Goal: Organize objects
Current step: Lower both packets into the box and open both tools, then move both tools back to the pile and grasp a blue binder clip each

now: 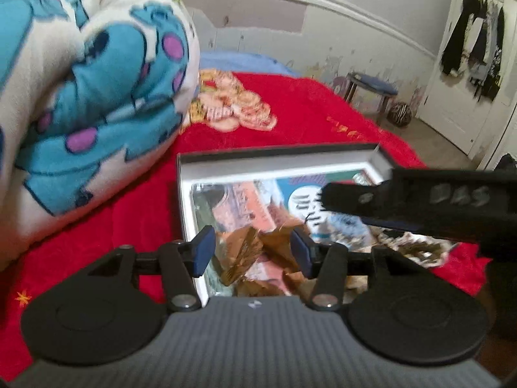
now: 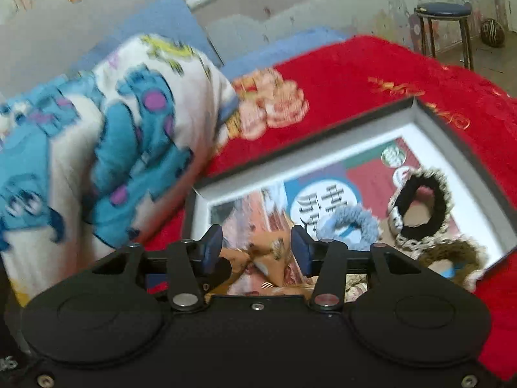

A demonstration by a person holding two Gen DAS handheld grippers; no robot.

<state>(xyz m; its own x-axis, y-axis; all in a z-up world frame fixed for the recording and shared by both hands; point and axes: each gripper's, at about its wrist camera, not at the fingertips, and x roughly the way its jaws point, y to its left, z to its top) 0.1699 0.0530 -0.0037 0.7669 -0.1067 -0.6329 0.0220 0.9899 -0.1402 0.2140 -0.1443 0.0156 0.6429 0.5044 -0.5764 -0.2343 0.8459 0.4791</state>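
A shallow box (image 1: 281, 156) with a dark rim and white lining lies on the red bedspread (image 1: 307, 113), with a colourful printed sheet (image 2: 323, 200) flat inside it. Crumpled tan-brown fabric pieces (image 1: 245, 252) lie at its near end. My left gripper (image 1: 252, 249) hovers over them, open, and its pads do not press on them. My right gripper (image 2: 257, 247) is open above the tan fabric (image 2: 261, 253); its black body (image 1: 420, 200) crosses the left wrist view. A blue scrunchie (image 2: 353, 226), a black fuzzy-edged one (image 2: 416, 208) and a brown one (image 2: 449, 255) rest in the box (image 2: 323, 148).
A rolled blanket with blue cartoon figures (image 1: 90, 90) lies close to the box's left side. Beyond the bed stand a blue-topped stool (image 1: 371, 89) and a striped ball (image 1: 400, 113). Dark clothes (image 1: 475, 42) hang on a white door at the far right.
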